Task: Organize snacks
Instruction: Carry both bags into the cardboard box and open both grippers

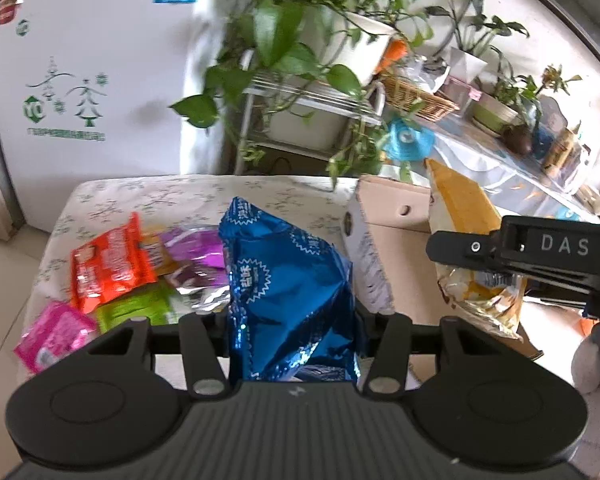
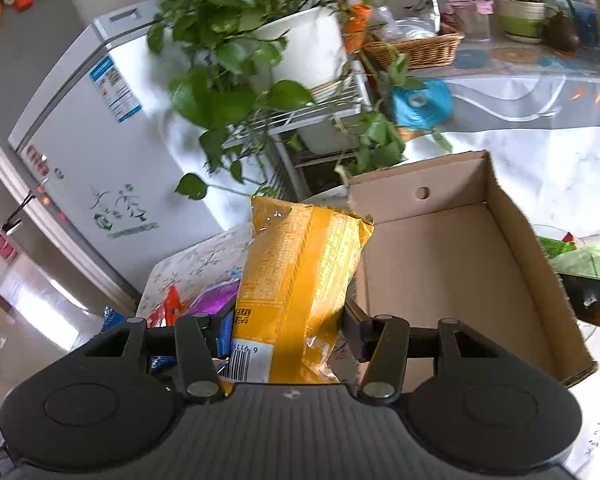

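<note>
On the left of the small table (image 1: 100,196), loose snack packets lie flat in a heap: a pink packet (image 1: 54,334) at the near edge, an orange packet (image 1: 110,266) beside it, a green one (image 1: 134,310) and a purple one (image 1: 196,248) partly under their neighbours.

The left gripper (image 1: 294,326) has its jaws pinched on the lower part of a blue foil bag (image 1: 288,284), which is held off the table. The bag stands nearly upright, its long axis running from the gripper up and slightly left. It looks puffy, light and crinkly; foil of this kind is likely slippery, so a hold on the flat sealed edge seems safer than on the air-filled belly, where the contents could crush.

Further right, the right gripper (image 2: 286,330) clamps the bottom end of a yellow bag (image 2: 300,280), by the barcode. This bag also stands upright, long axis vertical, its top leaning toward the near wall of the cardboard box (image 2: 540,264). It looks soft and light, probably with brittle snacks inside, so the pinch should stay gentle.

The box sits open just right of the yellow bag, and what shows of its floor is bare.
</note>
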`<state>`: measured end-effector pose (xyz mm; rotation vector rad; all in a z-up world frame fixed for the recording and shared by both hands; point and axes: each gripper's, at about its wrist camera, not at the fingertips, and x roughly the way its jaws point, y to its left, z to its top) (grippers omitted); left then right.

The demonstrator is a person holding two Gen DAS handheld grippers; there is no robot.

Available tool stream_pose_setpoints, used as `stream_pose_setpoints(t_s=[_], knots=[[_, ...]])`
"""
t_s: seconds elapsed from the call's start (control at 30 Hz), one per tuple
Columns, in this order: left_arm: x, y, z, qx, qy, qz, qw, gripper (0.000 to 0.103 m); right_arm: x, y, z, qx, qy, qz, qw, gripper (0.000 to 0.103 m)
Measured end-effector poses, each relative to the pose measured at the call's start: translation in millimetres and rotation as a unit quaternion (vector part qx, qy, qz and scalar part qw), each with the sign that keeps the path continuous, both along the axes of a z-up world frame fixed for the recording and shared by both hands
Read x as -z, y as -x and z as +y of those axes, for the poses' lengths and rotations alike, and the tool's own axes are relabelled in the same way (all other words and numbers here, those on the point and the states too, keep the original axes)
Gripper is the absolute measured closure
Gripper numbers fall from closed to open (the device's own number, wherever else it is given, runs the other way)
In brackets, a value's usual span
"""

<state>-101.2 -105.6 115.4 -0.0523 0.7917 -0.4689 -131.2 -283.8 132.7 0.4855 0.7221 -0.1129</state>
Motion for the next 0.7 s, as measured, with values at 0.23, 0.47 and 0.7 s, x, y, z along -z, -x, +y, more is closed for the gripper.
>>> stream_pose_setpoints(t_s=[0.23,0.47,0.7], knots=[[4.0,-6.9,-40.2,0.026,0.011,0.015,0.9995,0.053,-1.7,9.0,-29.6,0.048,-0.009,0.005,0.999,0.045],[11.0,-8.8,-82.8,0.060,0.014,0.024,0.9978,0.053,-0.4,15.2,-51.1,0.087,-0.024,0.006,0.996,0.045],[20.4,-11.9,-118.3,0.088,0.007,0.035,0.9955,0.053,4.5,18.2,-71.7,0.137,-0.044,0.016,0.989,0.045]])
